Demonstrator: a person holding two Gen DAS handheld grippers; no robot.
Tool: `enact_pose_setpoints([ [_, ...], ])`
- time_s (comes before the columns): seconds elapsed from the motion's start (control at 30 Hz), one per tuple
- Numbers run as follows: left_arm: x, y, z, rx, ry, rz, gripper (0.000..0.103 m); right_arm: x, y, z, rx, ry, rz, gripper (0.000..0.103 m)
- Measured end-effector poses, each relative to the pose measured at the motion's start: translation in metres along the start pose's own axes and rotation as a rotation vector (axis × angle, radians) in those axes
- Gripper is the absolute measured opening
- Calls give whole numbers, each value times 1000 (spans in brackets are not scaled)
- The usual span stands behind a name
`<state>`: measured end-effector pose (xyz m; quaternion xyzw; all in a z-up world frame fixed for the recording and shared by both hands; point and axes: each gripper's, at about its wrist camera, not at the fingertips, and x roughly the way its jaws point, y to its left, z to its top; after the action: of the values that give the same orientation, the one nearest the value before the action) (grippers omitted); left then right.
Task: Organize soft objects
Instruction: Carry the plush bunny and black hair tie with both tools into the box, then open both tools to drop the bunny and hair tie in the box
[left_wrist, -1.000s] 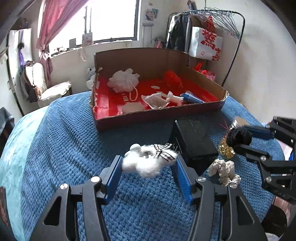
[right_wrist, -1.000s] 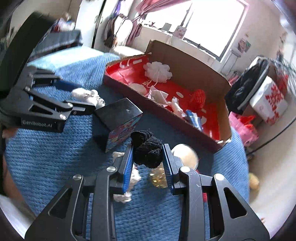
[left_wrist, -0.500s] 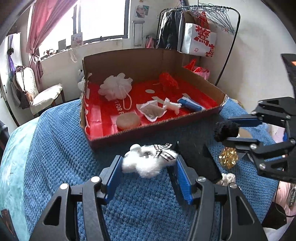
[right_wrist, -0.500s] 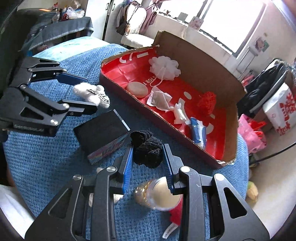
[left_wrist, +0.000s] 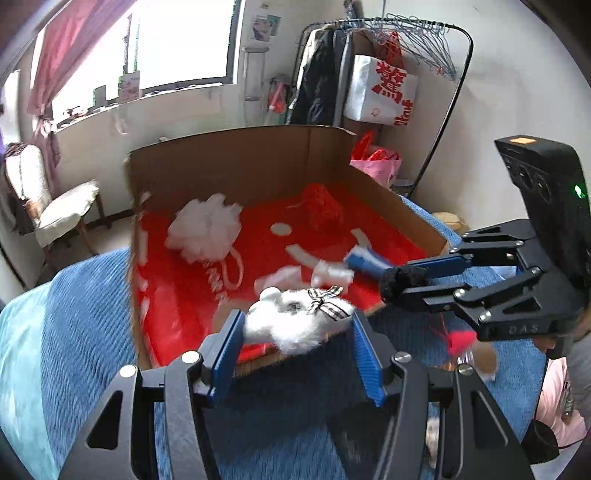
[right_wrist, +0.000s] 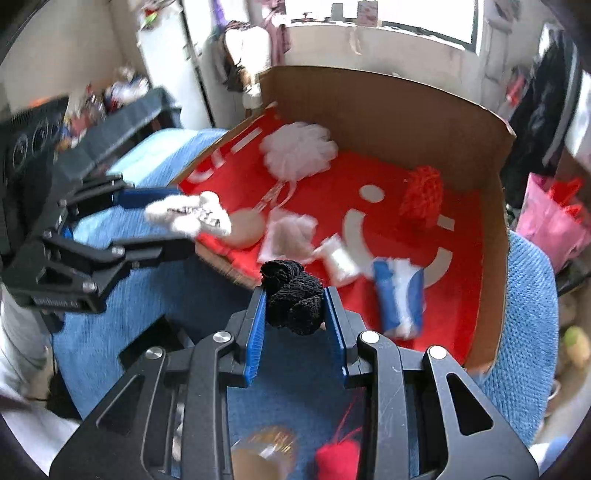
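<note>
Both grippers have come fwd toward the cardboard box (left_wrist: 236, 166) since the earlier frames; back then they were over the blue blanket (left_wrist: 74, 314) w/ the box farther off, and now both hang right at its near edge. Left gripper (left_wrist: 297, 332) is squeezed on a fluffy white plush toy (left_wrist: 295, 325) w/ a checked bow, pads pressing its two sides so it can't drop. Right gripper (right_wrist: 297, 304) is closed narrow on a black knit bundle (right_wrist: 291, 299), prob. a sock or scrunchie, can't tell which. Each hand carries one soft thing, so two go in on one trip. Box has a red lining and already holds soft stuff: a white bath pouf (right_wrist: 299, 151), a red knit ball (right_wrist: 423, 197), a round tan sponge (right_wrist: 245, 227), a blue and white roll (right_wrist: 399, 295). That looks like the spot for soft things. Toy sits just above the front wall, black bundle just short of it. Hard-looking stuff, like a gold jar (right_wrist: 266, 454), stays out on the blanket. Next step, I think: reach over the wall, then let go over a bare red patch.
</note>
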<state>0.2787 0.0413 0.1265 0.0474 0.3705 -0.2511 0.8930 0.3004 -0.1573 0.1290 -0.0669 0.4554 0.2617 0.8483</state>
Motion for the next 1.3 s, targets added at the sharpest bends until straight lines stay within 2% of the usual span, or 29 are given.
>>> enact_pose_setpoints([
  [0.3,80,9,57,48,81,-48,59,43,-62,35,108,48,-11,29],
  [0.6,149,16,74,56,222,-25,59,86,-86,50,139,133,-27,29],
  [0.93,181,23,72,67,311,27,60,107,-101,54,174,166,-33,29],
  [1.3,187,21,76,70,320,23,61,113,-104,57,193,191,-25,30],
])
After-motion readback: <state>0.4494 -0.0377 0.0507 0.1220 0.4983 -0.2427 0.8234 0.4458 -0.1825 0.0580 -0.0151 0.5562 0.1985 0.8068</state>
